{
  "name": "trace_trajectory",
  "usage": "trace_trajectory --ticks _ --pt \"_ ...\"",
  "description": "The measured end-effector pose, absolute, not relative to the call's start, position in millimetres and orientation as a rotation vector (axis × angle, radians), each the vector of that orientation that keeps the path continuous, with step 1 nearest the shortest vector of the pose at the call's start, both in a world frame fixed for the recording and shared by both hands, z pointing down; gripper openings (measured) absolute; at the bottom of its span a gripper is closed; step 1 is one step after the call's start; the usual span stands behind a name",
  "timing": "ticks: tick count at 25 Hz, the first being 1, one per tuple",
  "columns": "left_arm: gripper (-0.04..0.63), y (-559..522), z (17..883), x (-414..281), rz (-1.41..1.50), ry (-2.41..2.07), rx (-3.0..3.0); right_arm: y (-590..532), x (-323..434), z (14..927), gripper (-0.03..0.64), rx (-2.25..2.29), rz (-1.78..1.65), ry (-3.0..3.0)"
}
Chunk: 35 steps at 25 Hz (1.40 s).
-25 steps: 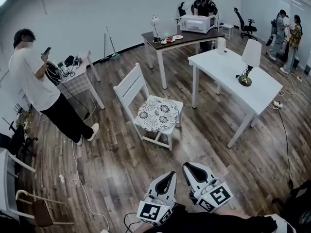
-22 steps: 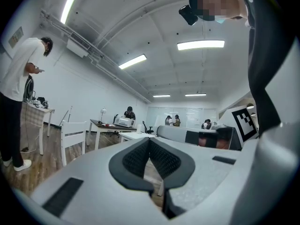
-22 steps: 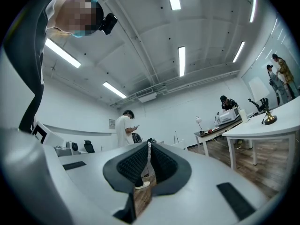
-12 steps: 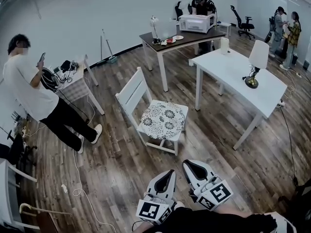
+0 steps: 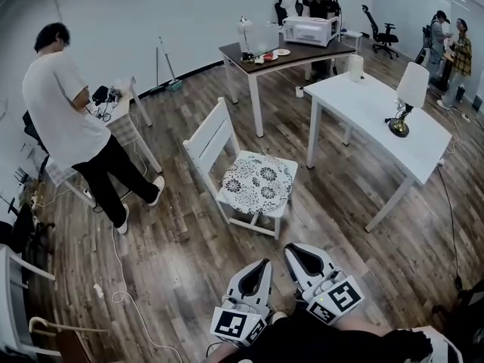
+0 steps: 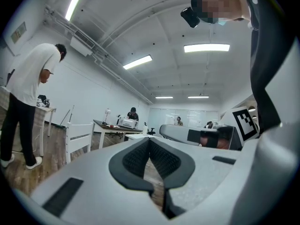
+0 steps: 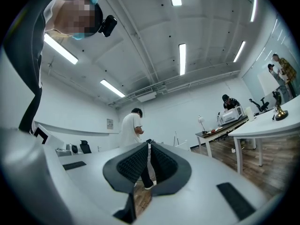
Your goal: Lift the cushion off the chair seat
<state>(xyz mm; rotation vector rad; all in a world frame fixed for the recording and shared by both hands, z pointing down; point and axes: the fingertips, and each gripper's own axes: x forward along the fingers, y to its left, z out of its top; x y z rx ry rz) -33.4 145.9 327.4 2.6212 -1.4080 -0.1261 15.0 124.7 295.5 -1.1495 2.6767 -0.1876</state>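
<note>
Likely an office: white table [image 5: 368, 106]; swivel chair [image 5: 384, 35]; strip lights [image 7: 182, 57].

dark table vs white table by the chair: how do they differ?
Top: the dark table has a brown top; the white table is white all over.
Load: the dark table carries a microwave, a small lamp and plates; the white table holds a shaded lamp and a white roll.
Place: the white table stands nearer the chair; the dark table is farther back.
Both have white legs.
</note>
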Motion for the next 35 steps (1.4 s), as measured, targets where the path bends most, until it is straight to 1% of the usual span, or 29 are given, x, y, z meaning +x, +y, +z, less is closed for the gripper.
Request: trace_trajectory --ticks 16,35 --pt "0.002 94 332 -46 -0.107 -1.462 2.598 68 2 299 0.032 -1.092 -0.213 2.688" --pt "0.002 -49 326 -25 -0.104 -1.484 2.572 -73 18 291 0.032 -1.053 -0.223 2.721"
